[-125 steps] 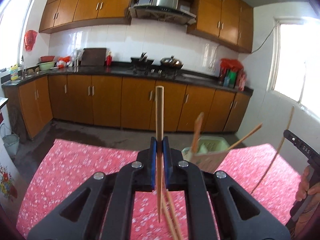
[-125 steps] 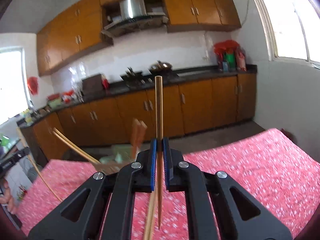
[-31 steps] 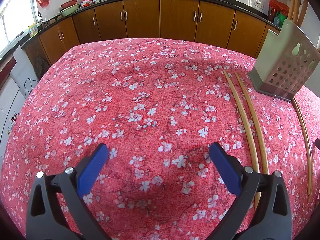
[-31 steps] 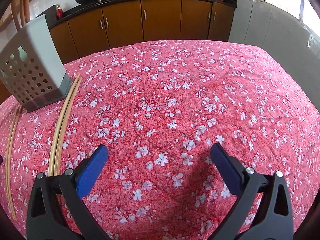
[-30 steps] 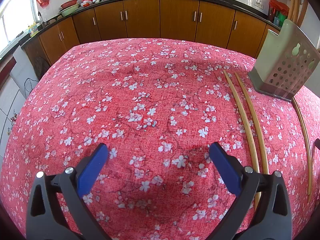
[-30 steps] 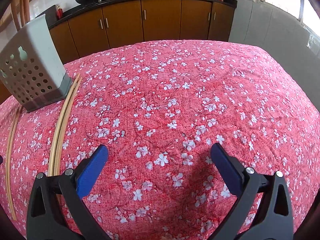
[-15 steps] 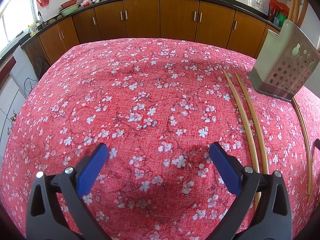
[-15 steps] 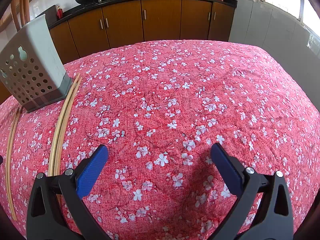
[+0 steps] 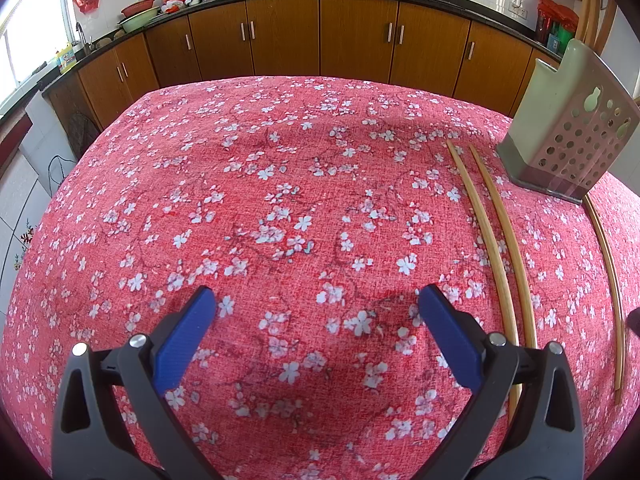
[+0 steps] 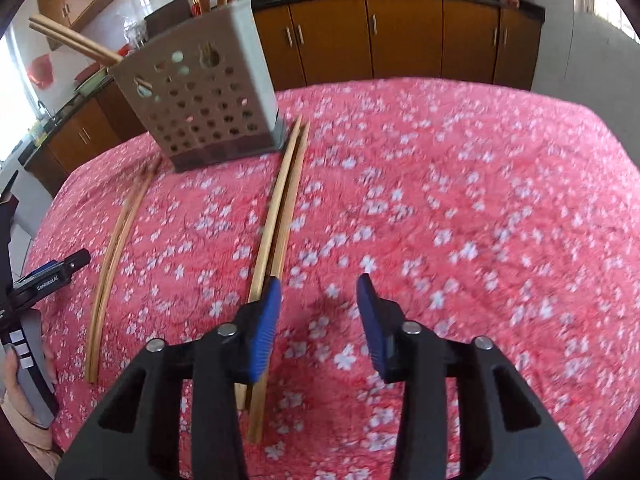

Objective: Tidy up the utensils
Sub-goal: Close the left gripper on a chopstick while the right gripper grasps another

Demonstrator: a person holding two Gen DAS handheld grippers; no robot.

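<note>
Chopsticks (image 10: 276, 216) beside the narrowing, empty right tool (image 10: 318, 292); left tool (image 9: 316, 308) wide, empty.

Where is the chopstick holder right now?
The holder stands on the red cloth, upper left in the right wrist view and far right in the left wrist view, with a pair of chopsticks lying on the cloth beside its base.

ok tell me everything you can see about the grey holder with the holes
The holder is a grey, plastic-looking square caddy, its walls punched with rows of round holes and a few larger cut-outs, with a darker band at the base. It stands upright on the cloth. Chopsticks stick out of its top; a loose pair lies against one bottom corner.
</note>
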